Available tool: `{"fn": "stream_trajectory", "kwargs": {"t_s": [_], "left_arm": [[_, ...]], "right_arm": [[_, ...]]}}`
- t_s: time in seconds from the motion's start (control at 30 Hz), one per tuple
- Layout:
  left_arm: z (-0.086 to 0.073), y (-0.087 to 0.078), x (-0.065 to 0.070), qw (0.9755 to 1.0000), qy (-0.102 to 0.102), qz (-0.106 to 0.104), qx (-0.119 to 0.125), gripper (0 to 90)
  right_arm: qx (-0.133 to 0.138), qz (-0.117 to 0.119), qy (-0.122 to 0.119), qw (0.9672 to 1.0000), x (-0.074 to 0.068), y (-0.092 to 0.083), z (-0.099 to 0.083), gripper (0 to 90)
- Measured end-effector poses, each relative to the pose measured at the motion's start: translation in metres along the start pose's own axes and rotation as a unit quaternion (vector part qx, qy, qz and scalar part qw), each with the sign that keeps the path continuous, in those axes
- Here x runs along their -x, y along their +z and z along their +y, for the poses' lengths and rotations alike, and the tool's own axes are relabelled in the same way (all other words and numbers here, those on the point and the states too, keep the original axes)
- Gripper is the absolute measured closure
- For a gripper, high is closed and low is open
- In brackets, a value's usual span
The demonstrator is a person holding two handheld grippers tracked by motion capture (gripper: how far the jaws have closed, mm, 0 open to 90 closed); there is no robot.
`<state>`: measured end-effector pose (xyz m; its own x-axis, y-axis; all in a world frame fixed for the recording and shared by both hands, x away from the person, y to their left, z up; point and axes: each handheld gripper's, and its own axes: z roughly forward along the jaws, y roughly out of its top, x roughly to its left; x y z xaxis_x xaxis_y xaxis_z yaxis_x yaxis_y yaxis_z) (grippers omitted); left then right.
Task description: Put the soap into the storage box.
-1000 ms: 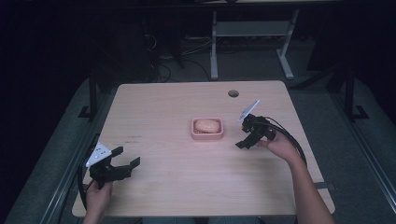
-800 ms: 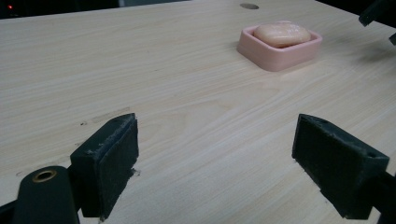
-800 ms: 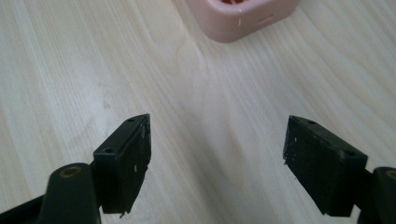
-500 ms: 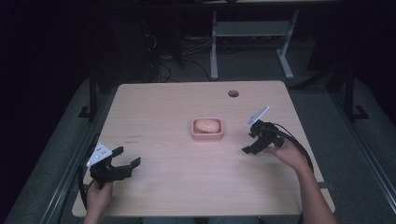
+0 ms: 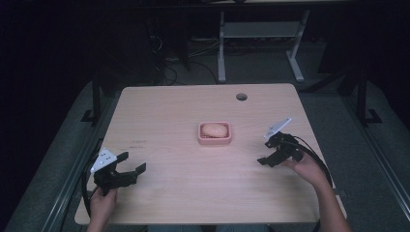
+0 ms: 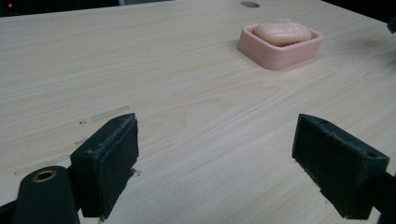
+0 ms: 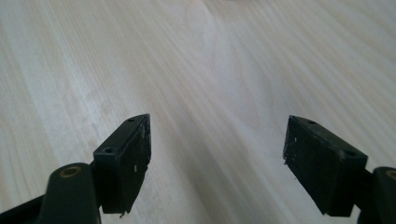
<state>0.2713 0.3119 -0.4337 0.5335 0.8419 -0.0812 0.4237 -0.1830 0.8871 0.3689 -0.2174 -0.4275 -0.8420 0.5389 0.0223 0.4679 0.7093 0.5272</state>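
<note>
A pink soap dish [image 5: 215, 134] sits at the middle of the wooden table [image 5: 183, 111], with a pale peach bar of soap [image 5: 214, 129] lying in it. The same dish [image 6: 280, 51] and soap [image 6: 282, 32] appear at the upper right of the left gripper view. My left gripper [image 5: 131, 163] rests open near the table's front left corner, nothing between its jaws [image 6: 215, 163]. My right gripper [image 5: 267, 152] hovers open at the right side, right of the dish and nearer the front edge, jaws apart over bare wood [image 7: 217, 163].
A round cable hole [image 5: 241, 96] lies near the table's far edge. Behind the table stand a white desk frame [image 5: 261, 34] and loose cables on the dark floor. Black cables trail from both grippers.
My right gripper has pulled back from beside the dish toward the front right of the table, its view blurred by motion. The left gripper has stayed put.
</note>
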Motion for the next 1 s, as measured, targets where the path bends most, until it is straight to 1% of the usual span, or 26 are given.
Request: {"fn": "stream_trajectory", "kwargs": {"t_s": [0.1,0.17,0.23,0.37,0.53,0.63,0.8,0.87,0.9,1.0], "left_arm": [[0.000,0.000,0.000,1.0000,-0.001,0.002,0.000,14.3],[0.000,0.000,-0.001,1.0000,-0.001,0.002,-0.001,14.3],[0.000,0.000,-0.001,1.0000,-0.003,0.002,-0.001,14.3],[0.000,0.000,-0.001,1.0000,0.000,0.002,-0.001,14.3],[-0.001,0.001,-0.001,1.0000,0.000,0.002,-0.002,14.3],[-0.001,0.001,-0.001,1.0000,-0.001,0.002,-0.002,14.3],[-0.002,0.002,-0.001,1.0000,-0.003,0.002,-0.005,14.3],[-0.002,0.002,0.000,1.0000,-0.003,0.002,-0.006,14.3],[-0.002,0.002,0.000,1.0000,-0.003,0.002,-0.006,14.3],[-0.002,0.003,0.000,1.0000,0.000,0.001,-0.008,14.3]], "right_arm": [[0.004,-0.002,-0.002,1.0000,-0.001,-0.001,-0.004,23.2],[0.006,0.002,0.005,1.0000,-0.002,-0.001,-0.009,23.2],[0.009,0.000,0.009,0.9999,-0.004,-0.003,-0.014,23.2],[0.012,0.000,0.008,0.9999,-0.006,-0.005,-0.021,23.2],[0.018,-0.005,0.015,0.9997,-0.010,-0.009,-0.030,23.2],[0.018,-0.004,0.020,0.9996,-0.011,-0.010,-0.035,23.2],[0.026,-0.004,0.026,0.9993,-0.015,-0.012,-0.044,23.2],[0.030,-0.005,0.027,0.9992,-0.018,-0.013,-0.050,23.2],[0.030,-0.005,0.027,0.9992,-0.018,-0.013,-0.050,23.2],[0.031,-0.005,0.034,0.9989,-0.021,-0.013,-0.058,23.2]]}}
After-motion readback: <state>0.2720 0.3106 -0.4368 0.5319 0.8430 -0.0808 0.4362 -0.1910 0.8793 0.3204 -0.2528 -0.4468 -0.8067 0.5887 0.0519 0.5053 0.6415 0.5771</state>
